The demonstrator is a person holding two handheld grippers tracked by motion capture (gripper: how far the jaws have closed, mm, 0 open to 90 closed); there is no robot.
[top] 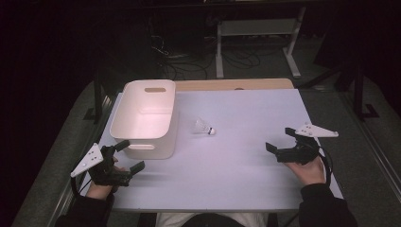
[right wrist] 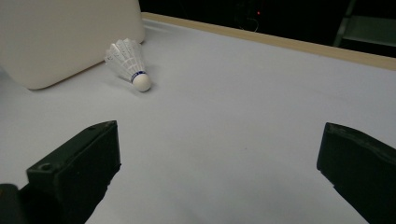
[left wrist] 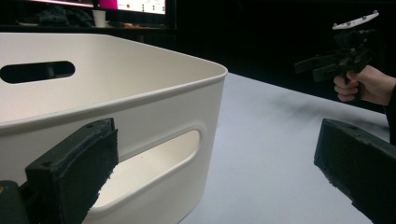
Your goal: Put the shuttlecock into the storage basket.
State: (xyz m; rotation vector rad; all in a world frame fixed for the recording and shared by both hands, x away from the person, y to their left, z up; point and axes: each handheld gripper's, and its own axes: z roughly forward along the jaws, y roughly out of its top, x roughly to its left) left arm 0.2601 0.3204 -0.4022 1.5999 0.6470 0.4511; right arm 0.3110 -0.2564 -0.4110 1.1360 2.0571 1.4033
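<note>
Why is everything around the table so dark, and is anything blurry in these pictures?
High view: light falls on the white table alone, so the floor and room stay dark; the shuttlecock looks small and soft. Left gripper view: the bin is bright and evenly lit, the near jaws slightly soft. Right gripper view: the shuttlecock is fairly sharp and casts a faint shadow.

A white table (top: 246,156) with a wooden far edge carries a white bin (top: 144,118) at its left rear and a shuttlecock (top: 204,127) lying on its side just right of the bin.
</note>
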